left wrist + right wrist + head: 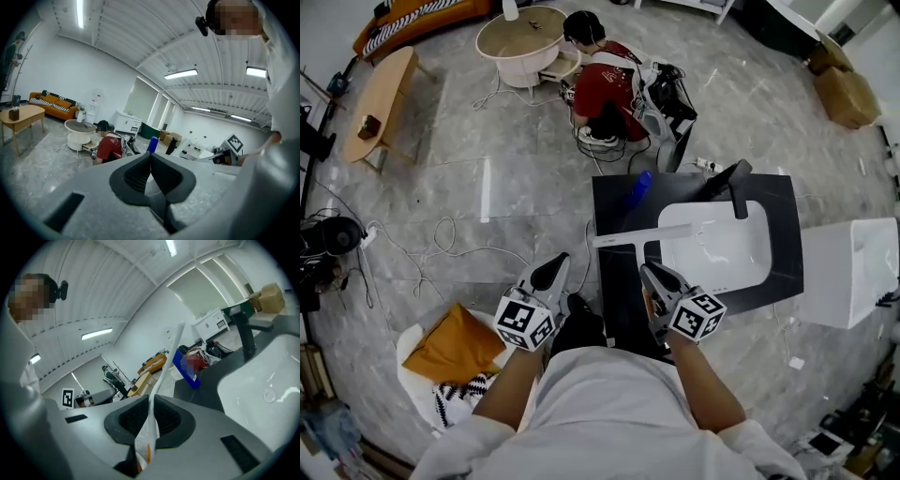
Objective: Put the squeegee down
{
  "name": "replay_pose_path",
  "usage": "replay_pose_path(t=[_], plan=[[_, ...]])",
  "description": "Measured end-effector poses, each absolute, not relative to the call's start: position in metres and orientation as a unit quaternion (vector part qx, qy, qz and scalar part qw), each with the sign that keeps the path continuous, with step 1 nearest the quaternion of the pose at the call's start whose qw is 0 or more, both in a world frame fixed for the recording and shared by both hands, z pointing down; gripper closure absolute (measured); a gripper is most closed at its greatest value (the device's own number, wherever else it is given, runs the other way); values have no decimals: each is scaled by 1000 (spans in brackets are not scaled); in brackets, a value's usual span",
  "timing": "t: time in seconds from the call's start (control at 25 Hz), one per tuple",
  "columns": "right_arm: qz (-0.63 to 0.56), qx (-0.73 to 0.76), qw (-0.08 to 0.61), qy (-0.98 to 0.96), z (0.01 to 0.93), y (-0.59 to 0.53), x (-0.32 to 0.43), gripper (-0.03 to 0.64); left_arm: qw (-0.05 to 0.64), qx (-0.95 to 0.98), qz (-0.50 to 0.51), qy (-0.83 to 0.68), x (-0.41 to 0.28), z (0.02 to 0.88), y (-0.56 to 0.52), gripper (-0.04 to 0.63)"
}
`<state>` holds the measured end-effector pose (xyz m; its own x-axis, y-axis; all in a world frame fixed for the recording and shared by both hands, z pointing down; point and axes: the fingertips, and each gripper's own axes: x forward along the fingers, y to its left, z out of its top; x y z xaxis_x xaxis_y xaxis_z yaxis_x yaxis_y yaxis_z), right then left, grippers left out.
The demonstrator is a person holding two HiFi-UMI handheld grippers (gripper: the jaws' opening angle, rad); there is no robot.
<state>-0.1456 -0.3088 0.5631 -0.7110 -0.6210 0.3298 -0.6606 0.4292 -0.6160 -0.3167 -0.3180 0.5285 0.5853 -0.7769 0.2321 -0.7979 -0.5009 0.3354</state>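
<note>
Now | your right gripper (652, 273) pinches the squeegee (642, 234) by its handle, blade over the dark counter (617, 202) beside the white sink (724, 255) | blue bottle (639, 186) and black faucet (735, 184) stand beyond | your left gripper (555, 268) pressed together, empty.

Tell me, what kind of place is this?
Probably a big workshop or test lab, not a real home: a sink sits in a free-standing counter, cardboard boxes lie nearby, and an orange sofa lines the edge.
</note>
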Motion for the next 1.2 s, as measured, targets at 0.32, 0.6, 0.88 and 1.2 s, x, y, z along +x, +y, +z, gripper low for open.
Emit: replay_pose_path(t=[0.32, 0.6, 0.88, 1.2], plan=[[430, 398, 42, -810, 617, -307, -133, 573, 218, 876, 40, -429, -293, 545, -317, 580], [430, 404, 65, -805, 644, -317, -127, 574, 224, 869, 47, -438, -293, 552, -307, 580], [432, 412, 81, -799, 660, -325, -125, 572, 228, 859, 48, -455, -300, 553, -299, 579], [421, 425, 122, -792, 684, -325, -124, 572, 231, 856, 51, -460, -306, 556, -295, 580]])
